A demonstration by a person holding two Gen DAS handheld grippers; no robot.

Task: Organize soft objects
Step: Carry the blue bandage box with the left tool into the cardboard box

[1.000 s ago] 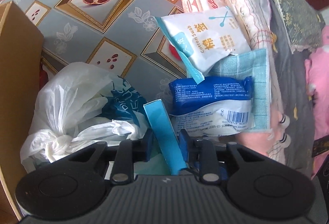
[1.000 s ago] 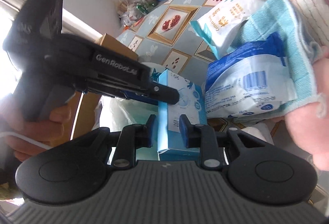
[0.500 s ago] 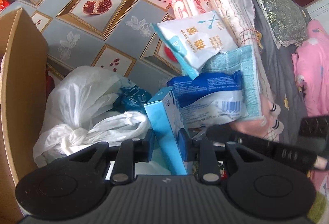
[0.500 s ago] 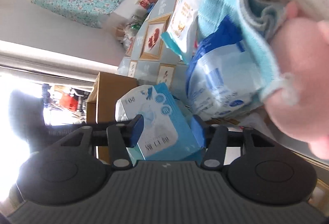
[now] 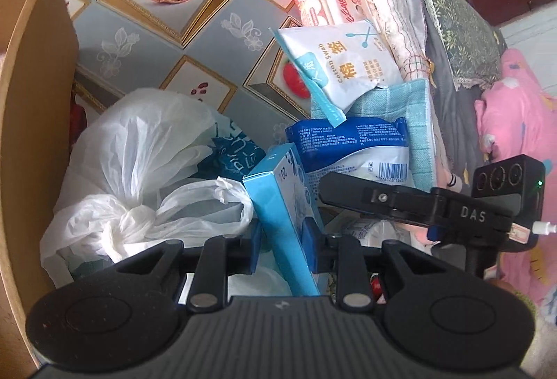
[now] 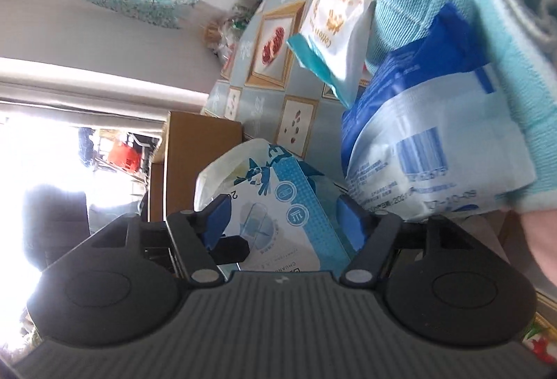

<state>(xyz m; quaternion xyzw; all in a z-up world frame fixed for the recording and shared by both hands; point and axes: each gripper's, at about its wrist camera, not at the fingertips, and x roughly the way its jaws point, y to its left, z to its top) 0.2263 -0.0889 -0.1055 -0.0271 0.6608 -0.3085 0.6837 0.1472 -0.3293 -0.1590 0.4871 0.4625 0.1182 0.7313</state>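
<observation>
Left gripper (image 5: 280,236) jaws clamp the box (image 5: 278,205) | right gripper (image 6: 282,222) jaws just widened, box between, unpressed | we judge sorting barely begun; pouches (image 5: 348,149) remain piled

The left tongs (image 5: 281,248) clamped a light blue box (image 5: 278,205) edge-on above a knotted white plastic bag (image 5: 139,170). The right tongs (image 5: 400,201) reached in beside a blue-and-white packet (image 5: 358,149).
</observation>
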